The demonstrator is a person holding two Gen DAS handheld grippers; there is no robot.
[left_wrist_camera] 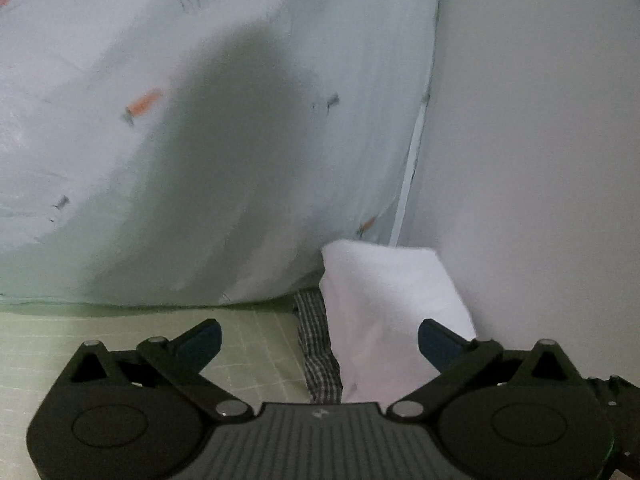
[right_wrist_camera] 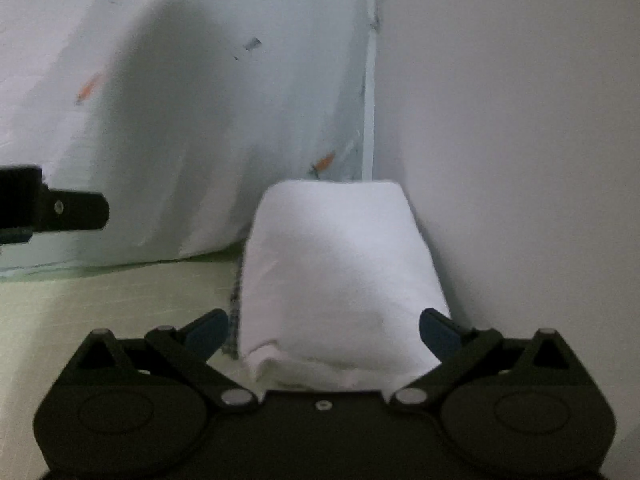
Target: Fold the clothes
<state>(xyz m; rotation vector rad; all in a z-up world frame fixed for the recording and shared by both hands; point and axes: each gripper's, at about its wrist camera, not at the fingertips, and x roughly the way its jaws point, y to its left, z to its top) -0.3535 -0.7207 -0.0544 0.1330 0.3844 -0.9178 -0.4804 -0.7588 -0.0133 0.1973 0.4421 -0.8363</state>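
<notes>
A folded white garment [right_wrist_camera: 332, 264] lies on the green mat against the right wall, with a checked cloth [left_wrist_camera: 318, 344] showing under its left edge. In the right wrist view, my right gripper [right_wrist_camera: 324, 316] is open just above the garment's near end, and its blue pads [right_wrist_camera: 208, 332] stand wide on either side without touching it. My left gripper [left_wrist_camera: 320, 326] is also open and holds nothing, and the white garment [left_wrist_camera: 384, 312] lies ahead toward its right finger. One finger of the left gripper [right_wrist_camera: 76, 212] reaches in at the left edge of the right wrist view.
A pale sheet [left_wrist_camera: 160, 120] printed with small orange and grey marks hangs behind the mat. A plain white wall [left_wrist_camera: 540, 120] closes the right side. The green gridded mat [left_wrist_camera: 248, 344] stretches to the left.
</notes>
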